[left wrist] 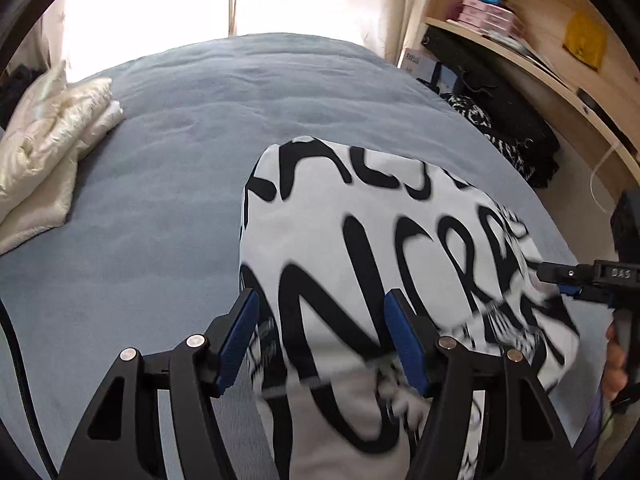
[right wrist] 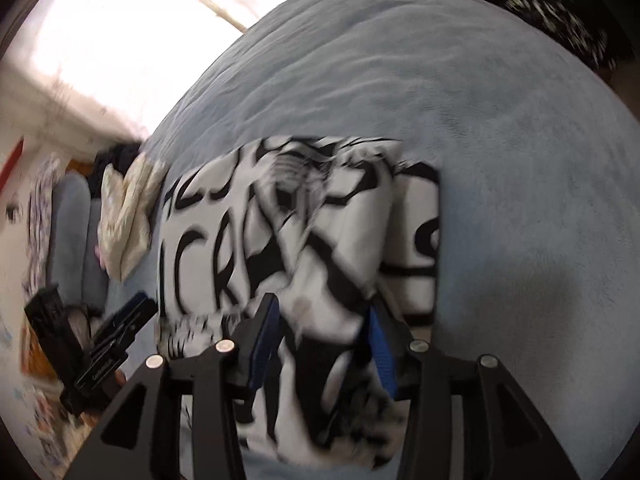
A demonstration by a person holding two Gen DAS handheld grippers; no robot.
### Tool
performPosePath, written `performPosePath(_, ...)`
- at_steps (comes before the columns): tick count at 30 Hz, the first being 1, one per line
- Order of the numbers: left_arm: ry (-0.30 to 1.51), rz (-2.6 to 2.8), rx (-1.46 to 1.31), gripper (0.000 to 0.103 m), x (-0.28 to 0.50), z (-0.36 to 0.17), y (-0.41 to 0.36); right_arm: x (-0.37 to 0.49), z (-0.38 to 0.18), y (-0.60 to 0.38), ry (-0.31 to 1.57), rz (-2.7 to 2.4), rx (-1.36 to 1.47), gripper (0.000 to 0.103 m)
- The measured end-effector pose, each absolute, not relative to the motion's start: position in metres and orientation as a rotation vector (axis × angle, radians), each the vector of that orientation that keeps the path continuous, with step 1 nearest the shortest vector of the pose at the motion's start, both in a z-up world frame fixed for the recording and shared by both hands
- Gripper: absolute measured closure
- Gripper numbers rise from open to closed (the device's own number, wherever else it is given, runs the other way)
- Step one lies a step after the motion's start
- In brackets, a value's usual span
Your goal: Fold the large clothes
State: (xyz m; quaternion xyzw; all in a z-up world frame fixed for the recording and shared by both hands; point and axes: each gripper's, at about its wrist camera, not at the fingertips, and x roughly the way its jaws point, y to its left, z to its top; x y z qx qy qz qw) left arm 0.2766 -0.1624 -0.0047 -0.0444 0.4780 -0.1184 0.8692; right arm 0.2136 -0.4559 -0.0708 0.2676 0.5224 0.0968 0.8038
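Looks like we're mid-fold here: the left gripper (left wrist: 320, 336) is hovering with its blue-padded fingers (left wrist: 236, 336) spread wide, straddling the near edge of the white garment with big black lettering (left wrist: 360, 240), and as far as I can tell it isn't pinching anything. The right gripper (right wrist: 320, 344) is doing much the same over its own end of the cloth; the jaws are sitting apart with fabric bunched between them, though that view is blurry, so whether the pads are actually touching cloth I can't say. The garment is lying already doubled into a rough block on the pale blue fleecy bedspread (left wrist: 160, 168), so I'm guessing the next move calls for closing both grippers on the near hem together and carrying it over evenly, otherwise the layers are going to slide. Further off, a folded cream-coloured satiny quilt (left wrist: 48, 148) is sitting at the bed's far left. Beyond that, the light wooden shelf unit (left wrist: 520, 52) is holding a stack of pink boxes (left wrist: 486, 16), with dark bags underneath.
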Motion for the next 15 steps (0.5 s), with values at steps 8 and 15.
performPosePath(8, 1.043, -0.225, -0.201, 0.034, 0.328, -0.024, -0.162, 0.259, -0.111, -0.489, 1.109, 0.184, 0.808, 0.056)
performPosePath(15, 1.003, -0.183, -0.126, 0.032, 0.345, -0.030, -0.174, 0.266, -0.085, -0.469, 0.977, 0.188, 0.604, 0.095)
